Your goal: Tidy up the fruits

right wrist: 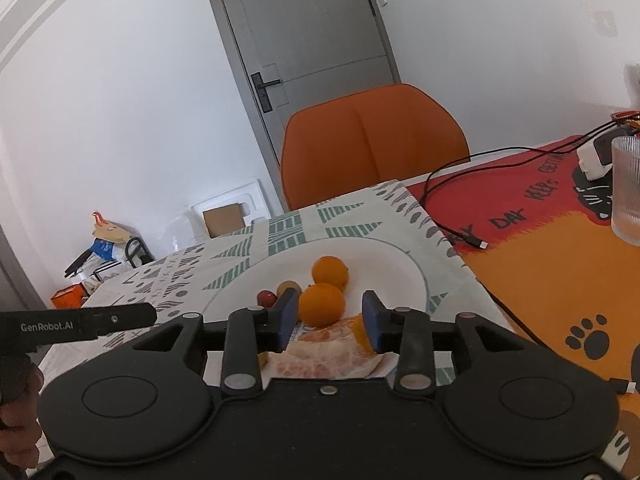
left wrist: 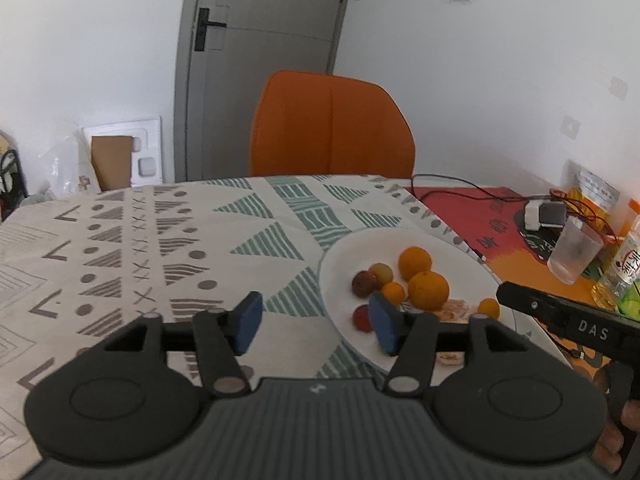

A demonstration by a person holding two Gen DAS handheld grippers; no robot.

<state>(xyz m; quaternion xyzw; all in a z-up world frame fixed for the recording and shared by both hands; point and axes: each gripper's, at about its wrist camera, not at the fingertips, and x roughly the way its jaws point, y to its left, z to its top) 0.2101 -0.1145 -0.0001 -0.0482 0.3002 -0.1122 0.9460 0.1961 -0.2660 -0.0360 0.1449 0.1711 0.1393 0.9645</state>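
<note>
A white plate [left wrist: 360, 252] on the patterned tablecloth holds two large oranges [left wrist: 428, 290], small orange fruits [left wrist: 393, 292], dark red fruits [left wrist: 365, 284] and peeled segments [left wrist: 454, 310]. My left gripper [left wrist: 316, 324] is open and empty, hovering at the plate's left edge. In the right wrist view the plate [right wrist: 384, 260] holds the oranges [right wrist: 322, 304] and a peeled fruit [right wrist: 332, 348] close below. My right gripper [right wrist: 330, 320] is open over the plate's near side, its blue pads either side of the peeled fruit and a small orange [right wrist: 360, 332].
An orange chair [left wrist: 332, 126] stands behind the table. To the right lie a red-orange mat [right wrist: 540, 248], a black cable [right wrist: 448, 200], a ribbed glass [right wrist: 626, 188], a charger [left wrist: 544, 214] and bottles [left wrist: 624, 268]. The tablecloth [left wrist: 160, 240] stretches left.
</note>
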